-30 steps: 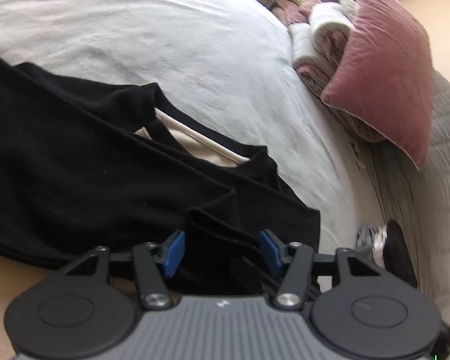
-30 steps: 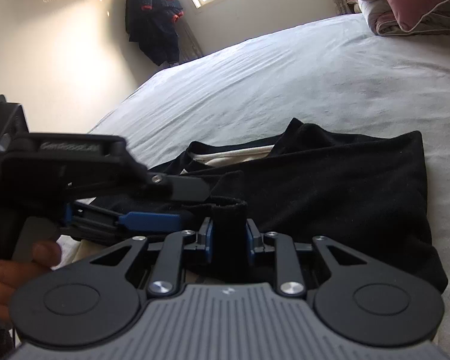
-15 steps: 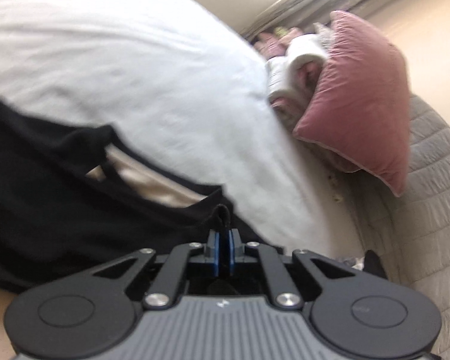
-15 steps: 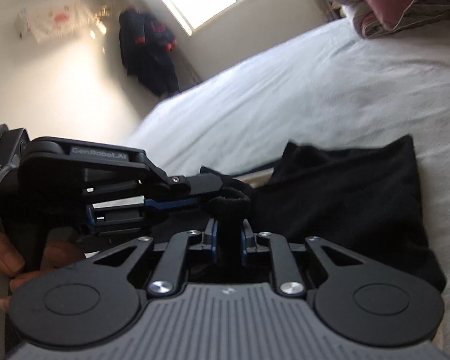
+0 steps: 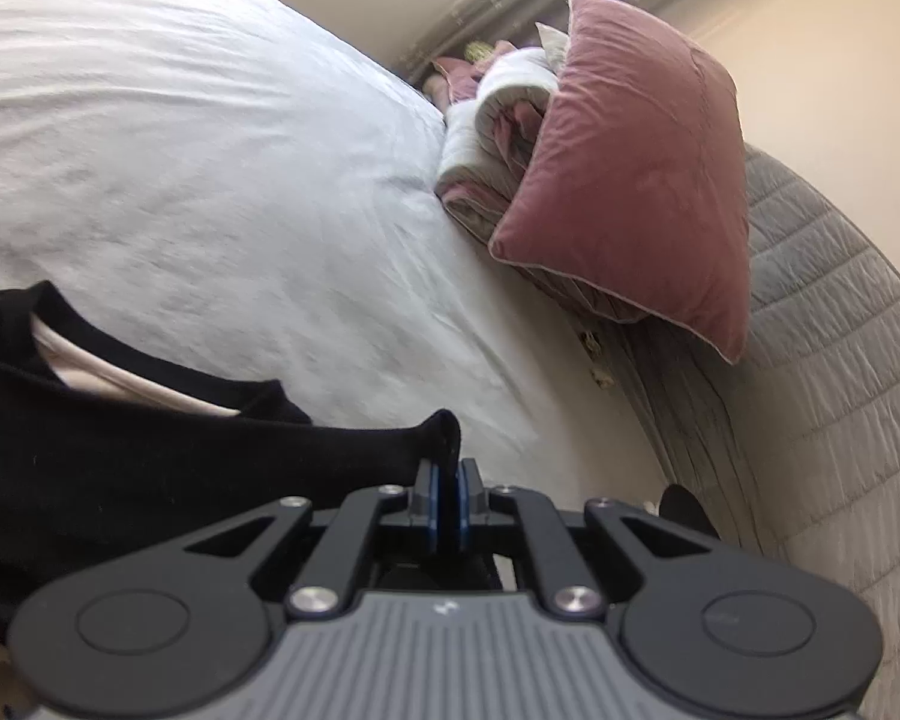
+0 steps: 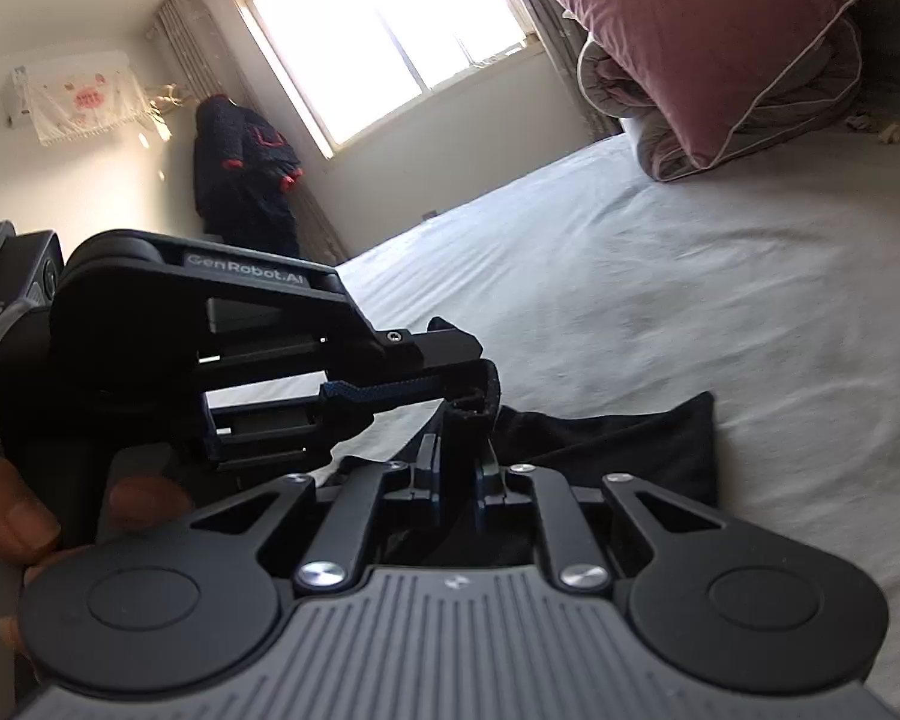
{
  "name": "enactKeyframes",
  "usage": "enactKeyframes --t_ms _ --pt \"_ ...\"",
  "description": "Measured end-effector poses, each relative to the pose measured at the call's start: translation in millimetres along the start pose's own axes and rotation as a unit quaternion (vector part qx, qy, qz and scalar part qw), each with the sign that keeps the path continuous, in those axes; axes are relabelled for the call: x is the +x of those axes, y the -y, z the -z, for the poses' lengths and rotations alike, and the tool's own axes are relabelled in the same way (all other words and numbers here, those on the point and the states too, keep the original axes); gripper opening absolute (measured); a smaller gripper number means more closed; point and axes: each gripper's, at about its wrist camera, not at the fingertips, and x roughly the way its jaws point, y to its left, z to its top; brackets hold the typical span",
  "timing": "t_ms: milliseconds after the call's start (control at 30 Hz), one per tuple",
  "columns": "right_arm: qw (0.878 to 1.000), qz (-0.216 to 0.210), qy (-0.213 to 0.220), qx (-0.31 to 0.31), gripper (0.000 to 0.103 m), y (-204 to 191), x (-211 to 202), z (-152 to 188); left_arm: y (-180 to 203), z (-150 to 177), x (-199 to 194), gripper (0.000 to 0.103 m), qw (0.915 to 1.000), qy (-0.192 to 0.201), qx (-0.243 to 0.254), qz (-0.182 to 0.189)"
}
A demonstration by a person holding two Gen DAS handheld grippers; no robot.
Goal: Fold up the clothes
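A black garment with a cream inner layer lies on the white bed sheet. My left gripper is shut on a raised edge of the black cloth, which peaks just above the blue pads. In the right wrist view, my right gripper is shut on a thick fold of the same black garment. The left gripper is just above and left of it, pinching the cloth next to that fold. A hand holds it.
A pink pillow leans on a rolled quilt at the head of the bed, beside a grey quilted headboard. Across the room are a bright window and a dark coat hanging in the corner.
The left gripper's jaws closed on the garment's edge. Both grippers have risen and tilted, lifting the pinched cloth off the bed. The right jaws tightened on their fold.
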Motion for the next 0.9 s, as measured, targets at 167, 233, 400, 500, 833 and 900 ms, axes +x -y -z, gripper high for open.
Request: enactKeyframes --t_ms 167,233,400,500,833,900 --pt "0.999 0.025 -0.001 -0.020 0.013 13.8 -4.9 -6.7 3.9 4.1 15.3 0.006 0.9994 -0.027 0.012 0.016" --pt "0.999 0.030 -0.017 -0.031 0.013 20.1 -4.2 -7.7 3.9 5.2 23.3 0.007 0.9986 -0.043 0.023 0.018" --pt "0.996 0.067 -0.052 -0.028 0.019 39.0 -2.6 -8.7 -9.6 9.1 25.3 0.022 0.9973 -0.070 0.019 0.008" --pt "0.994 0.103 -0.034 -0.018 0.040 48.8 -10.3 -11.6 -22.2 10.4 4.6 0.033 0.9987 -0.044 0.026 -0.005" --pt "0.992 0.095 -0.023 -0.081 0.044 35.6 -0.5 -2.9 -97.9 9.8 -91.0 0.036 0.9691 0.090 0.112 -0.201" --pt "0.991 0.083 -0.024 -0.104 0.044 29.0 4.5 2.4 -118.3 9.6 -100.0 0.036 0.9587 0.097 0.127 -0.236"
